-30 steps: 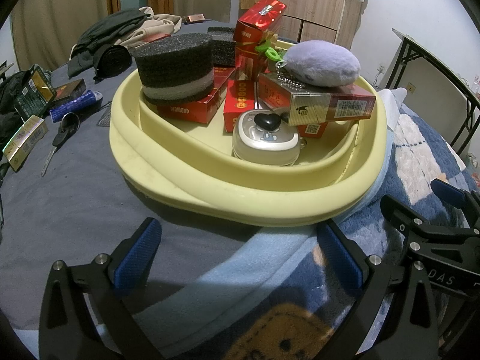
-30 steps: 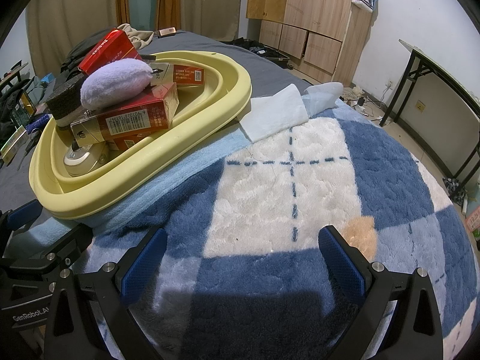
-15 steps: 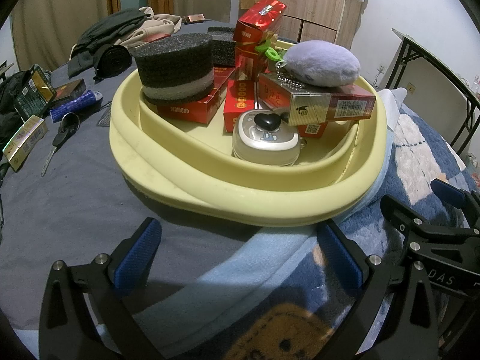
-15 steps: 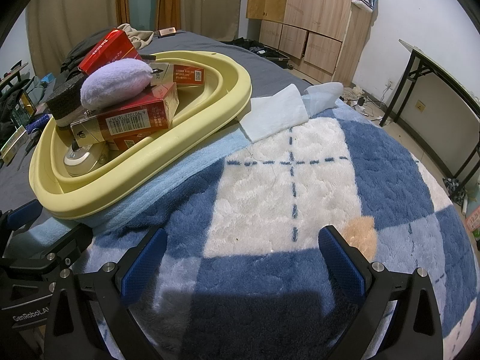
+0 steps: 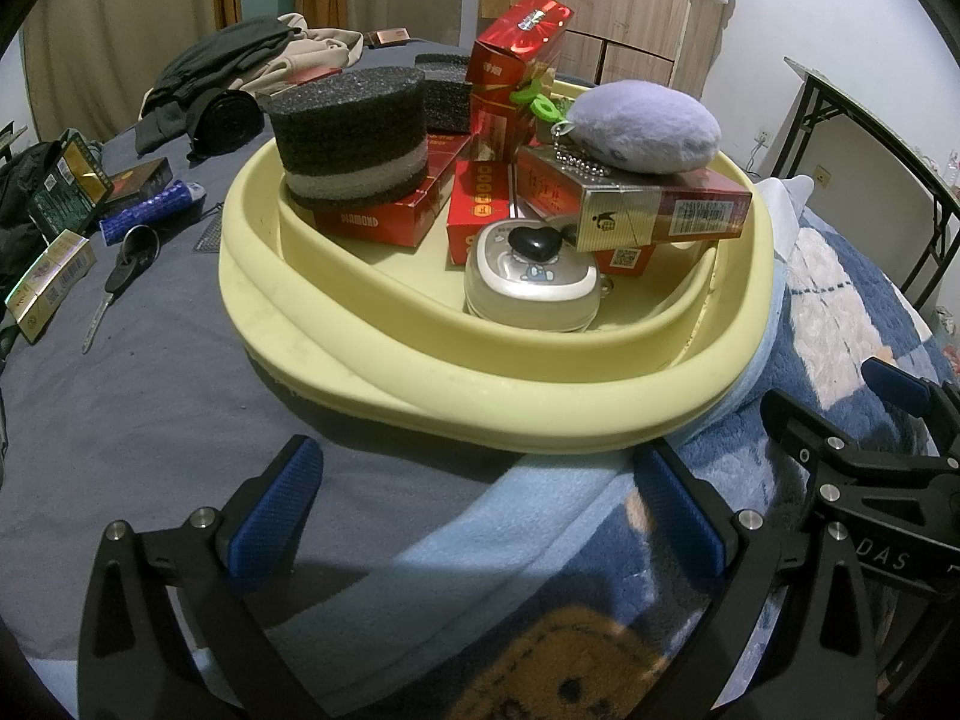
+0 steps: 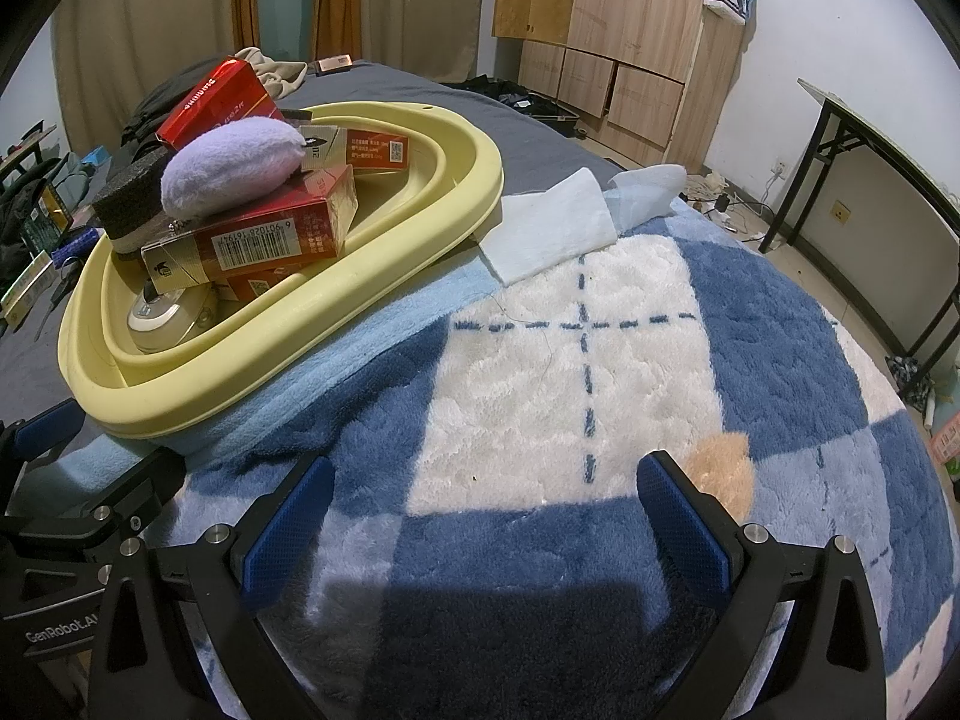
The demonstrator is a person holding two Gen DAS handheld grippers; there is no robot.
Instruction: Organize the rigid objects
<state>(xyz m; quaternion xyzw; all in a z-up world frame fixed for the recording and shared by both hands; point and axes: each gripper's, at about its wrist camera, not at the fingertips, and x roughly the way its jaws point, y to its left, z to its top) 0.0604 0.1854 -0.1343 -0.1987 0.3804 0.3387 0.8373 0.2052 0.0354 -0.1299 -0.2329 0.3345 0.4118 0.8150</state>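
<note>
A yellow basin (image 5: 492, 414) sits on the bed, partly on the grey sheet (image 5: 138, 396) and partly on the blue checked blanket (image 6: 600, 396). It holds a black foam block (image 5: 351, 129) on a red box (image 5: 384, 213), further red boxes, a purple plush pouch (image 5: 642, 129) on a carton (image 5: 654, 210), and a small white case (image 5: 531, 282). The left hand-held gripper (image 5: 477, 510) hovers before the basin, fingers spread and empty. The right hand-held gripper (image 6: 486, 522) hangs over the blanket, likewise wide apart, holding nothing. Scissors (image 5: 117, 276) lie on the sheet, left of the basin.
</note>
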